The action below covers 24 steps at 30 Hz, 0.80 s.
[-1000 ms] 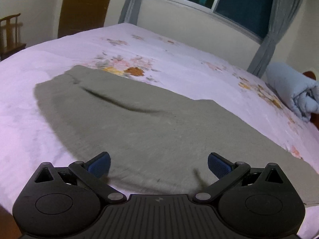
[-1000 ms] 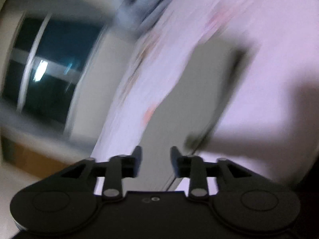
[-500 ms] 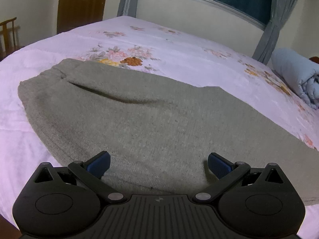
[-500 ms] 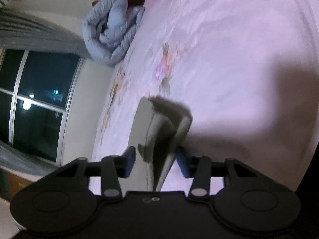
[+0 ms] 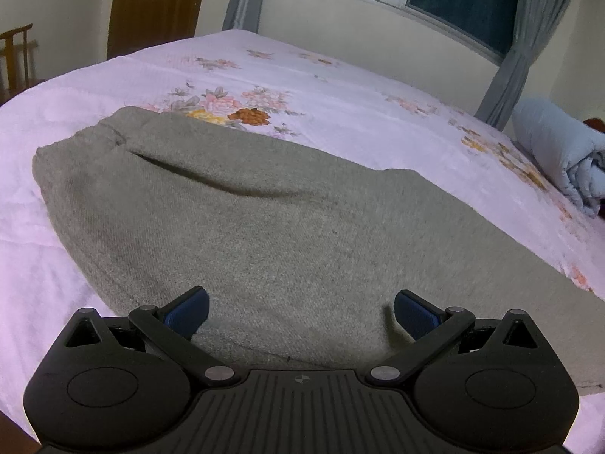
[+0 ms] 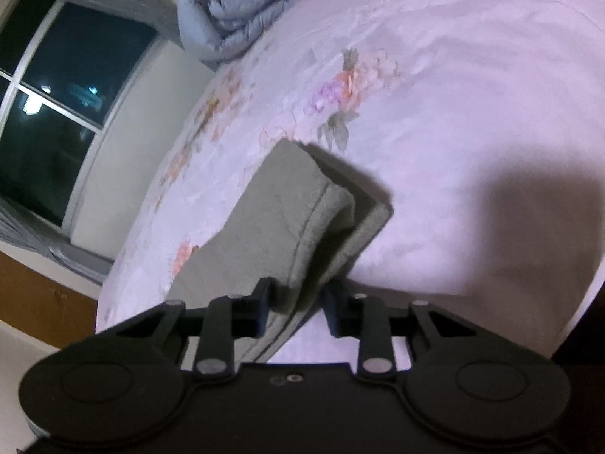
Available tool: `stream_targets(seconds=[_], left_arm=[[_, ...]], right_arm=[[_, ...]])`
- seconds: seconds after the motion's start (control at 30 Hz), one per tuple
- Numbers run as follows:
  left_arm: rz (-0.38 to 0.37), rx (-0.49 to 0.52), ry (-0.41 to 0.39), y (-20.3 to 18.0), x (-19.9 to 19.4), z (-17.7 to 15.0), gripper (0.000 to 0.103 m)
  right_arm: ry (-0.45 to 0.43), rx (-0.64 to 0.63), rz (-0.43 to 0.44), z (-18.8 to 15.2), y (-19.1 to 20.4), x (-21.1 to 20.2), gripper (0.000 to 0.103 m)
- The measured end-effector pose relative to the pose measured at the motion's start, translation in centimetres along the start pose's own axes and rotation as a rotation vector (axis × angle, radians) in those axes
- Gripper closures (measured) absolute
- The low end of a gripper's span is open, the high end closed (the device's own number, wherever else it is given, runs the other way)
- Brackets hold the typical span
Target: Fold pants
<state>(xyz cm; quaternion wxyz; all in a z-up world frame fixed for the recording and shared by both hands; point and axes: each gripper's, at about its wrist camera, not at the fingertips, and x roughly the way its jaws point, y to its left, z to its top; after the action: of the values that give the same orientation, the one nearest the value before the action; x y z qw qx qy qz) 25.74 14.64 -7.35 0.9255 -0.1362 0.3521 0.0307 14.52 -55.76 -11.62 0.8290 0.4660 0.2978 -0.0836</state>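
Grey fleece pants (image 5: 272,234) lie flat across the floral bed sheet, waistband at the far left. My left gripper (image 5: 300,312) is open wide, low over the near edge of the pants, holding nothing. In the right wrist view the leg ends of the pants (image 6: 302,223) lie stacked, the top cuff rumpled. My right gripper (image 6: 298,308) is partly open around the near edge of the cuffs; the fabric sits between its fingers, and the jaws are not closed on it.
The bed (image 5: 340,87) has a pale pink floral sheet. A rolled blue-grey quilt (image 5: 559,159) lies at the head end, also in the right wrist view (image 6: 234,11). A window with grey curtains (image 5: 525,38), a wooden door (image 5: 155,3) and a chair (image 5: 17,56) stand beyond.
My left gripper has moved lower and closer over the pants, staying open. My right gripper swung round to the cuffs and its fingers have spread wider around the fabric.
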Motion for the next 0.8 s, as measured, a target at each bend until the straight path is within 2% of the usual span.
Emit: stream_targets(seconds=[0.03,0.1,0.27,0.3,0.33,0.37,0.43,0.47,0.53,0.6,0.67,0.73,0.77,0.8], left_arm=[[-0.007,-0.001,-0.002,0.1,-0.1,-0.1,0.0],[-0.012,-0.001,-0.005,0.2,-0.1,-0.2,0.0],[0.006,-0.003,-0.001,-0.2,0.3,0.0,0.0],[0.005,-0.001,0.001,-0.2,0.3,0.0,0.0],[0.002,0.0,0.002,-0.1,0.4,0.0,0.0],[0.0,0.001,0.003,0.0,0.4,0.0,0.0],[-0.005,0.003,0.004,0.0,0.4,0.0,0.0],[-0.007,0.002,0.003,0.1,0.4,0.0,0.0],[-0.008,-0.001,0.002,0.1,0.4,0.0,0.0],[-0.006,0.001,0.002,0.1,0.4,0.0,0.0],[-0.007,0.001,0.002,0.1,0.5,0.0,0.0],[-0.009,-0.003,0.002,0.2,0.4,0.0,0.0],[-0.012,-0.006,0.001,0.2,0.4,-0.1,0.0],[-0.015,-0.007,0.001,0.2,0.4,-0.1,0.0]], right_arm=[[-0.032,0.0,0.006,0.0,0.1,-1.3,0.074],[-0.092,0.02,0.079,0.0,-0.1,-3.4,0.073],[-0.083,0.195,0.122,1.0,-2.2,-2.6,0.075],[-0.083,0.202,0.141,1.0,-2.3,-2.3,0.083],[-0.083,0.195,0.13,1.0,-2.1,-2.0,0.102],[-0.09,0.164,0.119,1.1,-1.4,-1.9,0.103],[-0.122,0.054,0.165,1.6,1.5,-2.2,0.103],[-0.157,-0.007,0.208,2.0,3.6,-2.9,0.103],[-0.246,-0.095,0.356,2.4,7.0,-5.1,0.103],[-0.296,-0.139,0.428,2.1,8.0,-6.3,0.103],[-0.251,-0.091,0.344,1.8,5.8,-4.9,0.103],[-0.131,0.089,0.178,1.2,0.7,-1.5,0.103],[-0.087,0.145,0.147,0.8,-1.4,-0.3,0.103],[-0.082,0.171,0.124,0.3,-2.8,0.1,0.103]])
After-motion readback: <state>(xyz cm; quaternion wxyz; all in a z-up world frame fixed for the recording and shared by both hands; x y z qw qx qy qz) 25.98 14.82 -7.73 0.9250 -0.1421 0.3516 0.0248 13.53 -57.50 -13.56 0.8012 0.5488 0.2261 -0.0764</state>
